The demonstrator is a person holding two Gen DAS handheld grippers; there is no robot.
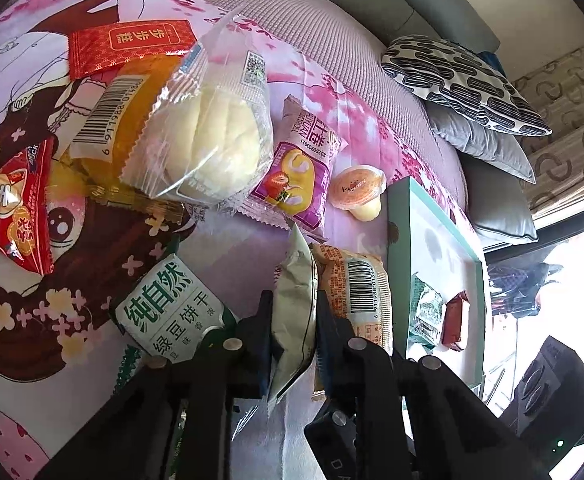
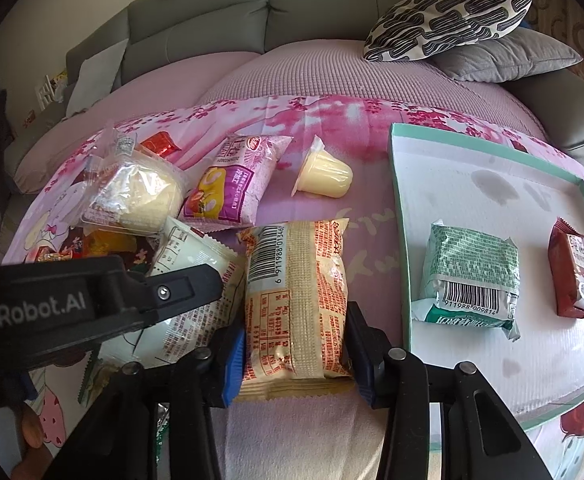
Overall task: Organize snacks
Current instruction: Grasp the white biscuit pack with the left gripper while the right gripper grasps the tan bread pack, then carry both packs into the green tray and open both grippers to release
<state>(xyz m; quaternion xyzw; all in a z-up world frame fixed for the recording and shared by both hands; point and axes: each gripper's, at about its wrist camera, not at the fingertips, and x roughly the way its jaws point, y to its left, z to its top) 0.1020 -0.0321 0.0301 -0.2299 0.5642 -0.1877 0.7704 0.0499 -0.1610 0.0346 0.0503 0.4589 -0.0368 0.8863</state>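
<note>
In the left wrist view my left gripper [image 1: 293, 332] is shut on a pale green-white packet [image 1: 293, 300] that stands on edge between its fingers. The right wrist view shows this gripper [image 2: 208, 280] coming in from the left onto the same white packet [image 2: 188, 308]. My right gripper [image 2: 295, 360] is shut on a beige packet with orange print and a barcode [image 2: 295, 300], its pads pressing both long sides. That beige packet [image 1: 355, 292] lies right beside the white one. A teal-rimmed white tray [image 2: 399, 216] to the right holds a green packet [image 2: 471, 276] and a red packet [image 2: 571, 276].
Loose snacks lie on the pink cartoon cloth: a wrapped bun [image 1: 212, 140], a purple roll-cake packet [image 1: 295, 176], a jelly cup [image 1: 357, 192], a green biscuit packet [image 1: 164, 304], a flat red packet [image 1: 128, 46]. Patterned and grey cushions [image 2: 451, 20] sit behind on the grey sofa.
</note>
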